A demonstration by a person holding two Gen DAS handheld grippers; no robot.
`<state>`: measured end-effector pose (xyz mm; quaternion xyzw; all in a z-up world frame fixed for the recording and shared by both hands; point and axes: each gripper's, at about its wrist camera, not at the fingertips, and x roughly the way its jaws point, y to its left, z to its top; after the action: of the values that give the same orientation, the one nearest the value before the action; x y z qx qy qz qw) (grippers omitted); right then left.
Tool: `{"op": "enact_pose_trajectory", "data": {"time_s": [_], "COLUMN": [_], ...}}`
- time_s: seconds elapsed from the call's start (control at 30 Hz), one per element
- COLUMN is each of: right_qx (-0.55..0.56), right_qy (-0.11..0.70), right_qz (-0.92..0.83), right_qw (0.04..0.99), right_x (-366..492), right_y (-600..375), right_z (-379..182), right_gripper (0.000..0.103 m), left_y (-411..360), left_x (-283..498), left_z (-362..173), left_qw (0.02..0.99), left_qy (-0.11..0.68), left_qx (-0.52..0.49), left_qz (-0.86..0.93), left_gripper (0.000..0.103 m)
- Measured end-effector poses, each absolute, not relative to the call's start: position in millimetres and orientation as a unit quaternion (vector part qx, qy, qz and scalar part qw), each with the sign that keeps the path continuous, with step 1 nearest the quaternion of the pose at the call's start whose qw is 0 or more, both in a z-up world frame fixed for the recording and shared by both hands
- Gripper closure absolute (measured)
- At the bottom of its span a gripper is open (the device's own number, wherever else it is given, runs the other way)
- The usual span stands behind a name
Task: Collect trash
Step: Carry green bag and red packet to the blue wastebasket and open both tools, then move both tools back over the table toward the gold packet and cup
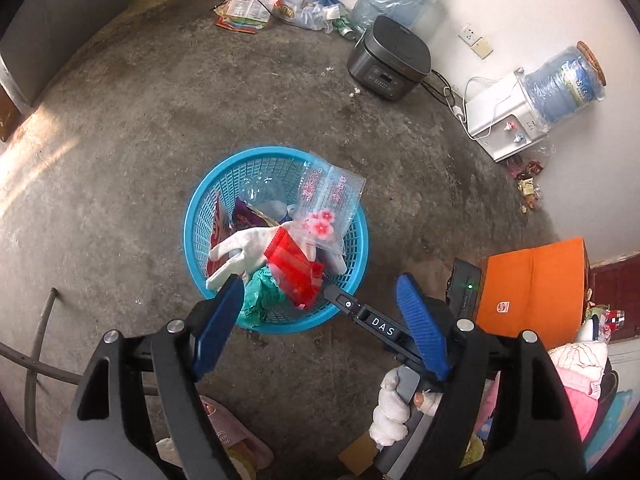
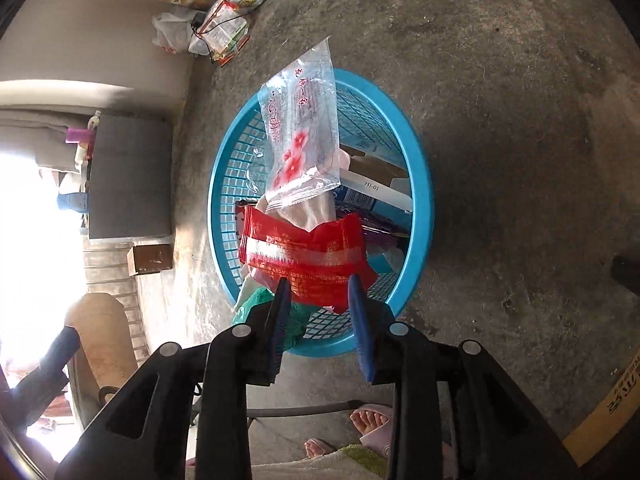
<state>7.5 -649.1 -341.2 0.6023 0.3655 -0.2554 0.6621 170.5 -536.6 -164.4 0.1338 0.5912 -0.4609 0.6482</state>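
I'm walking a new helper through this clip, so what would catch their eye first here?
The bright blue basket in the middle of the grey floor, heaped with trash. On top lie a red wrapper and a clear flower-printed bag sticking past the rim, with the open right gripper at the wrapper's near edge.

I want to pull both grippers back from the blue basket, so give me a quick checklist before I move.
1. Red wrapper over blue basket: ok.
2. Right gripper let go of the wrapper: cannot tell; jaws part open, wrapper edge between them.
3. Left gripper empty: ok, jaws open.
4. Clear flowered bag fully inside: not ok, it sticks up past the rim.
5. Basket upright on the floor: ok.
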Motion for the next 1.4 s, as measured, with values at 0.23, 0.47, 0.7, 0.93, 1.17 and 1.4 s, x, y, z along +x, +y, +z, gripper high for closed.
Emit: {"op": "enact_pose_trajectory", "data": {"time_s": [0.23, 0.47, 0.7, 0.93, 1.17, 1.4], "right_qx": [0.570, 0.521, 0.404, 0.372, 0.361, 0.398], "right_qy": [0.331, 0.278, 0.257, 0.289, 0.344, 0.410], "right_qz": [-0.280, -0.266, -0.201, -0.092, 0.025, 0.101], "right_qw": [0.698, 0.762, 0.855, 0.878, 0.867, 0.815], "right_x": [-5, -12, -4, 17, 64, 107], "right_y": [-642, -601, -526, -461, -383, -328], "right_z": [-299, -216, -101, -54, -44, -61], "right_gripper": [0.066, 0.063, 0.036, 0.033, 0.033, 0.033], "left_y": [-488, -365, -185, 4, 84, 47], "left_x": [171, 164, 161, 148, 126, 115], "left_z": [-64, 45, 101, 93, 37, -8], "left_qw": [0.702, 0.766, 0.843, 0.918, 0.899, 0.863], "left_qy": [0.505, 0.395, 0.324, 0.312, 0.380, 0.429], "left_qx": [0.092, 0.044, 0.002, -0.047, -0.103, -0.078], "left_qz": [-0.494, -0.506, -0.428, -0.238, -0.191, -0.257], "left_gripper": [0.029, 0.018, 0.014, 0.014, 0.014, 0.014]}}
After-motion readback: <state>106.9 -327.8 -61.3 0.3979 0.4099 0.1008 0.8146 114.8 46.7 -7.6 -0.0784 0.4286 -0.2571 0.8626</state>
